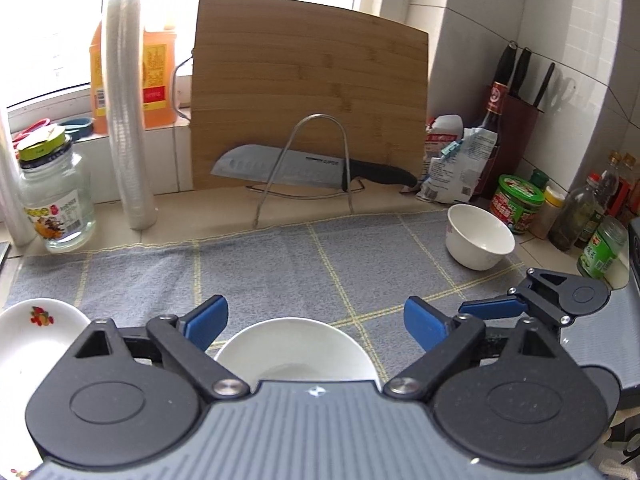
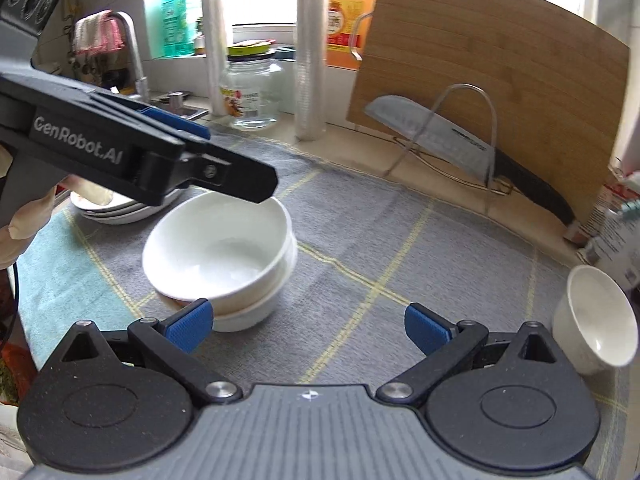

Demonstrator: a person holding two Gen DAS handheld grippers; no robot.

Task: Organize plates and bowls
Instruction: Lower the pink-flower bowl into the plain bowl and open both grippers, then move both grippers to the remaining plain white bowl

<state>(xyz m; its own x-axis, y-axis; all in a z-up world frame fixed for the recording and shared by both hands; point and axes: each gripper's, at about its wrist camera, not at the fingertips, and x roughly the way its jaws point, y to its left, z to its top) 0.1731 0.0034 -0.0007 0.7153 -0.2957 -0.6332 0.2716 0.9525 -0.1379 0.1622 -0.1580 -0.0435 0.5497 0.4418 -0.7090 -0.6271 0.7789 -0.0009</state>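
Bowls nested [image 2: 220, 256] mid-mat, plates stacked [image 2: 116, 208] at left edge; lone bowl [image 2: 596, 316] at right edge remains. Left gripper [image 1: 316, 320], right gripper [image 2: 308, 324] both spread, empty.

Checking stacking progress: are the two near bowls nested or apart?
Nested: the top bowl sits inside the lower bowl, tilted slightly. Both look empty.

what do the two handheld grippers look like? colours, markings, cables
Both match: the left gripper and right gripper have black linkage arms with silver pivot screws, ribbed blue finger pads, round black housings and a ribbed grey body. The left one's black side reads "GenRobot.AI" in white. A thin dark cable hangs at the right view's left edge.
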